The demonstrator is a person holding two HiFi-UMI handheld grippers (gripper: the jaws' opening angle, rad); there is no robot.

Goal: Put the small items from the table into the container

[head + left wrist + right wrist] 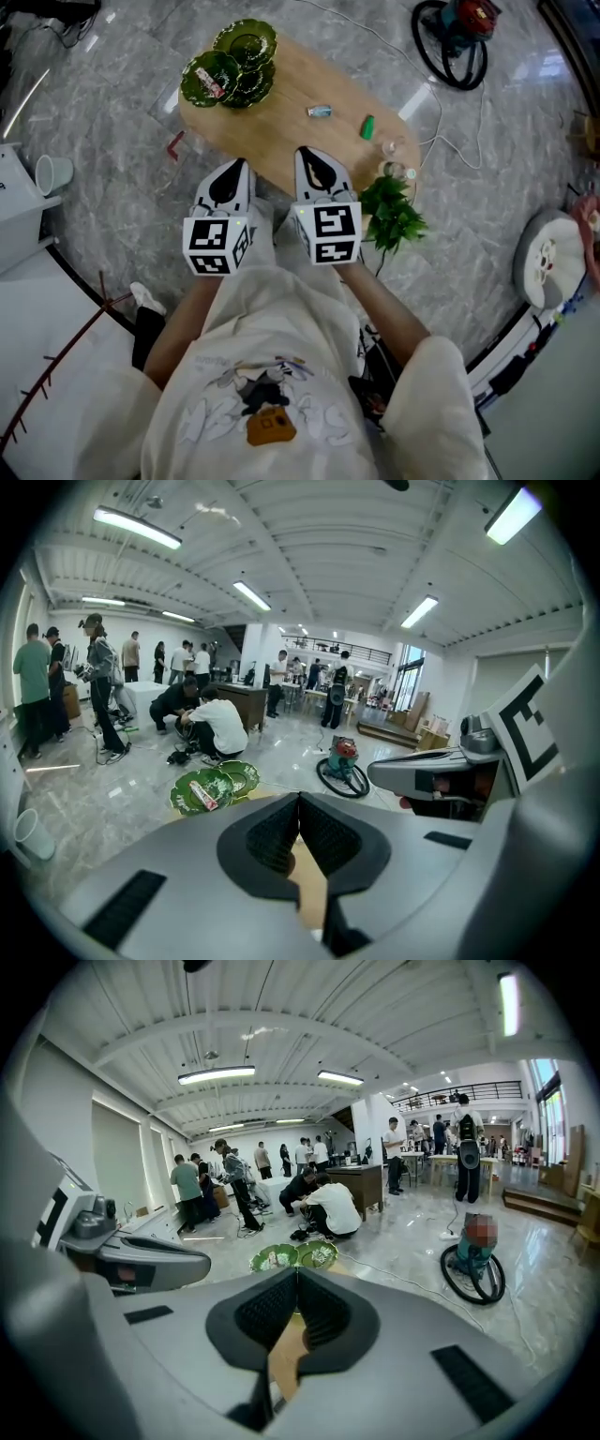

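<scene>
An oval wooden table [291,94] carries a cluster of green leaf-shaped dishes [230,66] at its far left end, with a small tube lying in one of them. A small blue-and-silver item [319,111], a small green item [367,126] and a clear glass piece [389,148] lie on the right half. My left gripper [241,166] and right gripper [307,152] hover side by side over the table's near edge, both shut and empty. The dishes also show ahead of the left gripper [211,787] and the right gripper [295,1257].
A leafy green plant [392,214] stands at the table's near right end. On the floor, a vacuum with coiled hose [459,37] lies beyond the table, and a paper cup [53,172] sits on a white unit at left. Several people stand and crouch farther back [202,726].
</scene>
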